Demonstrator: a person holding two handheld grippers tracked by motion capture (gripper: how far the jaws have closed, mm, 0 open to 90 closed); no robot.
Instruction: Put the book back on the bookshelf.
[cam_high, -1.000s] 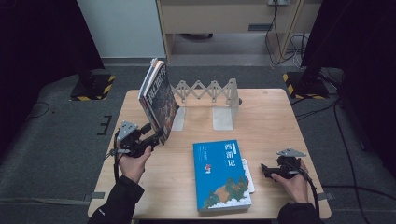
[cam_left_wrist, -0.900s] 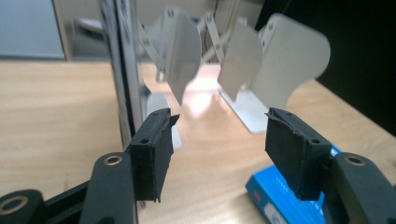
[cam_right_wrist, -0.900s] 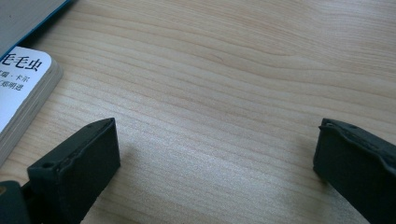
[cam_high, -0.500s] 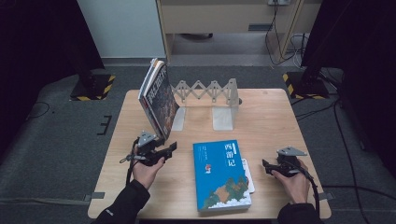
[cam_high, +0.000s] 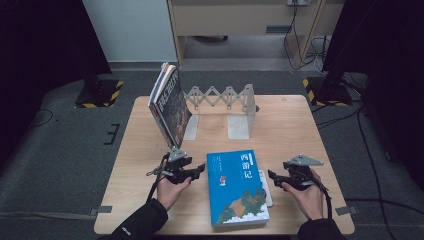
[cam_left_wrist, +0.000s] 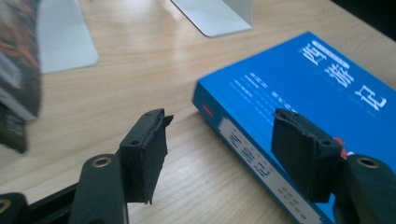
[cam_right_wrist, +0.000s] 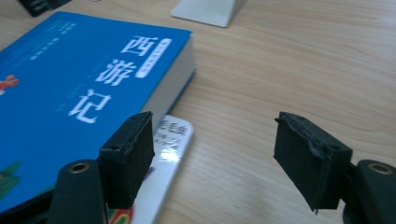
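Grippers positioned at either side of the blue book (cam_high: 237, 187), both with jaws apart and nothing held.

The blue book is laid flat on the table (cam_high: 295, 125), near its front edge, on top of a thinner white book (cam_right_wrist: 170, 149). The left gripper (cam_high: 199, 170) is aimed at the book's spine edge; its jaws have just been opening, with nothing between them. The right gripper (cam_high: 272, 175) is held at the opposite edge; its jaws have just been closing, on nothing. Dark books (cam_high: 169, 104) are leaned against a bookend (cam_high: 220, 97) behind.
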